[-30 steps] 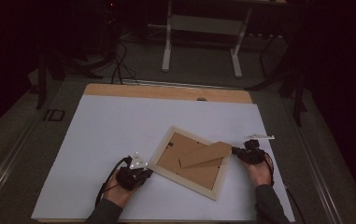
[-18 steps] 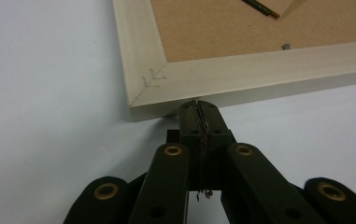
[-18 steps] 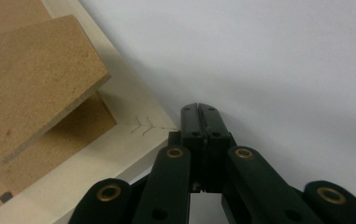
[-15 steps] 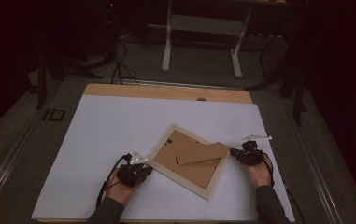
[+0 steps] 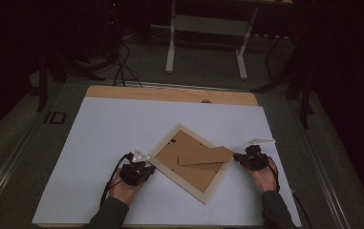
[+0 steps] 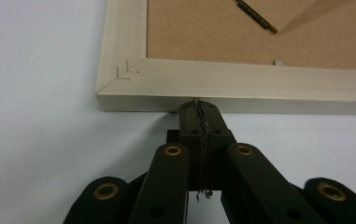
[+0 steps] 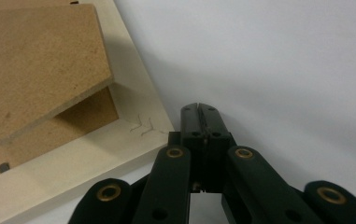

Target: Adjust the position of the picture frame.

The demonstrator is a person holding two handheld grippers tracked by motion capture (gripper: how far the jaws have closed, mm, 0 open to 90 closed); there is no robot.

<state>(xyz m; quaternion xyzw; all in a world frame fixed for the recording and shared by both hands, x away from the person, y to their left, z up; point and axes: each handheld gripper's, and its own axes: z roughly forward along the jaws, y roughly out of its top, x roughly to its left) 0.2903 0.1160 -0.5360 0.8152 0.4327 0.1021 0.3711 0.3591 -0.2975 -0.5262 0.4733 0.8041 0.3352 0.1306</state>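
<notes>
Frame point(image 5: 187, 164) flanked by closed tongs.

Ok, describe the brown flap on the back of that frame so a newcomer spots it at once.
Start at the white table. Near its front edge a pale wooden picture frame lies face down, turned like a diamond, between the two grippers. The stand flap is the long brown strip slanting across the backing toward the right gripper, raised off the flat board beneath.
</notes>
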